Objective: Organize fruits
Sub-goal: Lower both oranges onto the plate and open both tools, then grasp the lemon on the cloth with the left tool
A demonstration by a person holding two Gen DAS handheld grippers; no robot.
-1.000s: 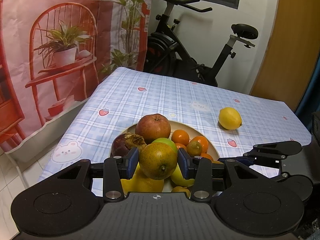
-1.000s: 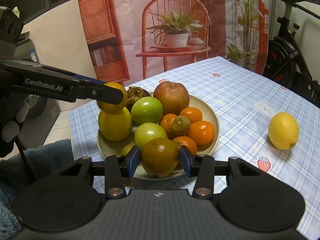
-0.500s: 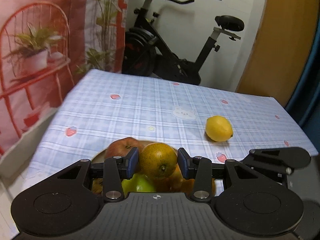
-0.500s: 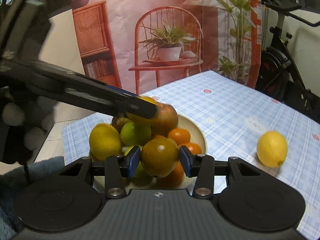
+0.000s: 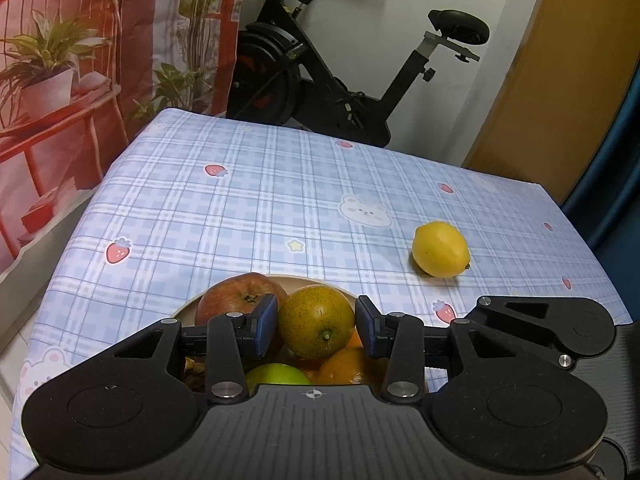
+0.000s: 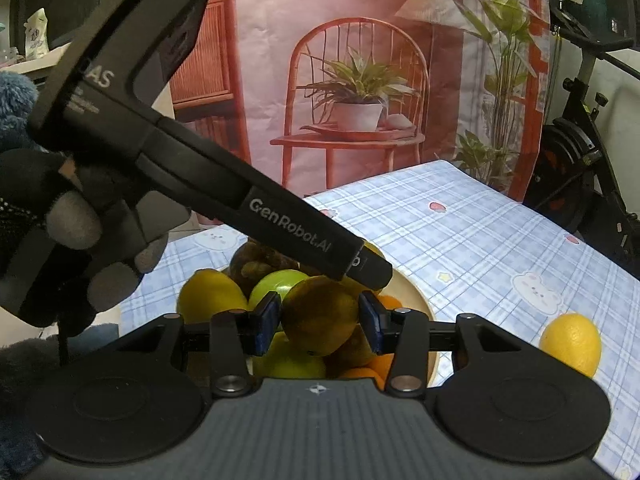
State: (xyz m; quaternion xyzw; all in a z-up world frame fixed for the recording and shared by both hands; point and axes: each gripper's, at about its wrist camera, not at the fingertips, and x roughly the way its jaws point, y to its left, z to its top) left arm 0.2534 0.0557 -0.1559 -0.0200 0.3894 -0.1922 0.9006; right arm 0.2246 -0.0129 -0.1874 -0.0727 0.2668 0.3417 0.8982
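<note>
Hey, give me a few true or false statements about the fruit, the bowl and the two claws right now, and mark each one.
1. The left claw grips a speckled green-orange citrus. True.
2. The right claw is open and holds nothing. False: it is shut on a dark brownish-green fruit.
3. A lemon lies on the tablecloth, outside the bowl. True.
4. The bowl holds only oranges. False: it also holds a red apple, green apples and other fruit.
5. The tablecloth is plain red. False: it is a blue check with strawberries and bears.
</note>
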